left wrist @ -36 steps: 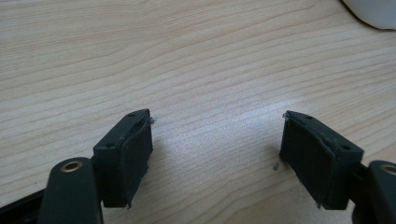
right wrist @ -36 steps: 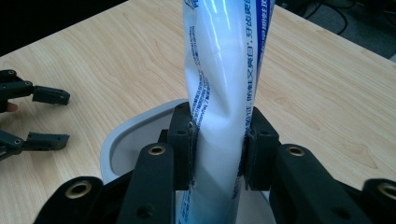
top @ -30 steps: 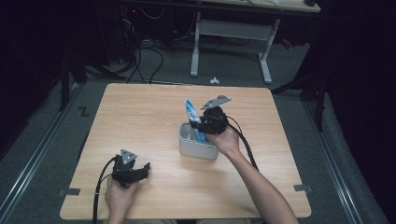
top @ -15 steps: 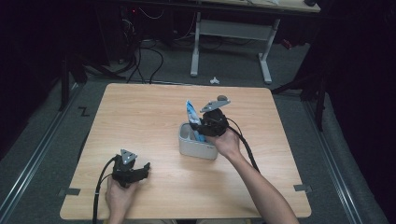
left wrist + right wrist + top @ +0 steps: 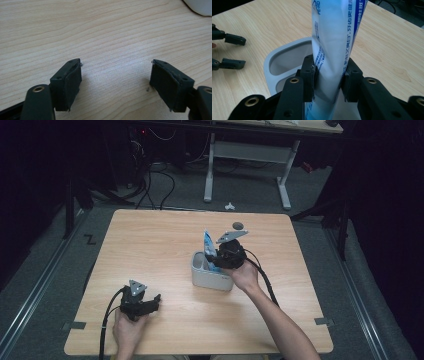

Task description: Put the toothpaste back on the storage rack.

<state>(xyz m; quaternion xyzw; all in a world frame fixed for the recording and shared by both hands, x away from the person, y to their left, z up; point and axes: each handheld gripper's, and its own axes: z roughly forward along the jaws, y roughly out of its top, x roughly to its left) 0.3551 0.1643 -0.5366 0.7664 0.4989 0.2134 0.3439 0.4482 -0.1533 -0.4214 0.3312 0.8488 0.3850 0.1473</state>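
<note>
Right tongs (image 5: pixel 328 80) easing open; tube (image 5: pixel 334 50) upright between pads.

both grippers are black, the left gripper (image 5: pixel 156 299) and the right gripper (image 5: pixel 216 261), each topped by a grey three-cornered plate and trailing a black cable. their jaws carry brass-ringed screw holes and flat dark pads (image 5: pixel 72 82). the forearms are bare, without sleeves.

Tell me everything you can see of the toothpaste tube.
The toothpaste tube is soft, glossy plastic, white fading to pale blue, with blue print and a dark blue stripe down one side. It stands nearly upright, its lower end inside the grey holder near the table's middle. The right tongs pinch its creased body from both sides, their jaws having just opened slightly.
</note>
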